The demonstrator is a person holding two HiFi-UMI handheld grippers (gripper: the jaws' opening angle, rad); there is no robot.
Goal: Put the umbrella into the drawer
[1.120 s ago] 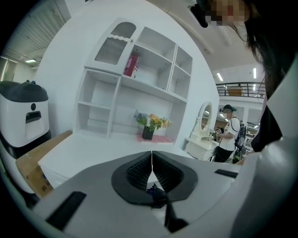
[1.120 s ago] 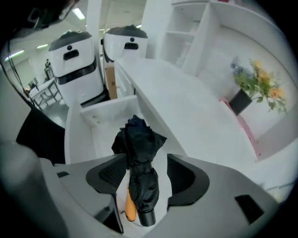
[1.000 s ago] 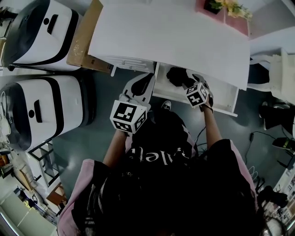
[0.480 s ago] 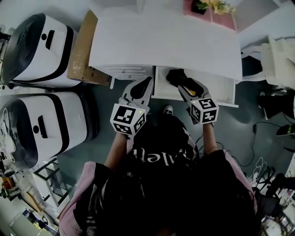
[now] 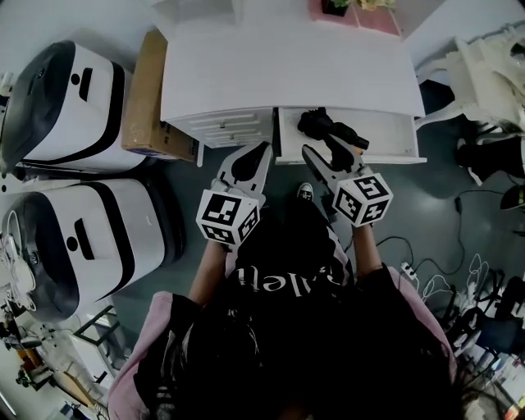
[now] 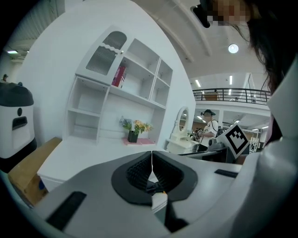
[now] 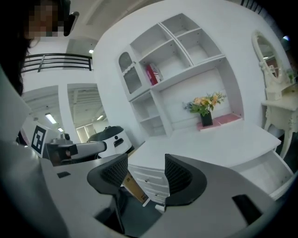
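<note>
The black folded umbrella (image 5: 331,129) lies inside the open white drawer (image 5: 389,156) on the desk's right side, seen in the head view. My right gripper (image 5: 328,152) hangs just in front of the drawer's edge, below the umbrella, open with nothing between its fingers (image 7: 178,174). My left gripper (image 5: 250,161) is shut and empty, held in front of the closed left drawers (image 5: 223,129). In the left gripper view its pads (image 6: 139,171) meet. Neither gripper view shows the umbrella.
The white desk top (image 5: 287,70) carries a flower pot on a pink tray (image 5: 354,10). A cardboard box (image 5: 146,94) leans at the desk's left. Two large white-and-black machines (image 5: 70,94) (image 5: 86,238) stand at the left. A white chair (image 5: 492,61) and floor cables (image 5: 455,275) are at the right.
My right gripper has drawn back out of the drawer towards me and stands open, with the umbrella left lying in the drawer. The left gripper has hardly moved.
</note>
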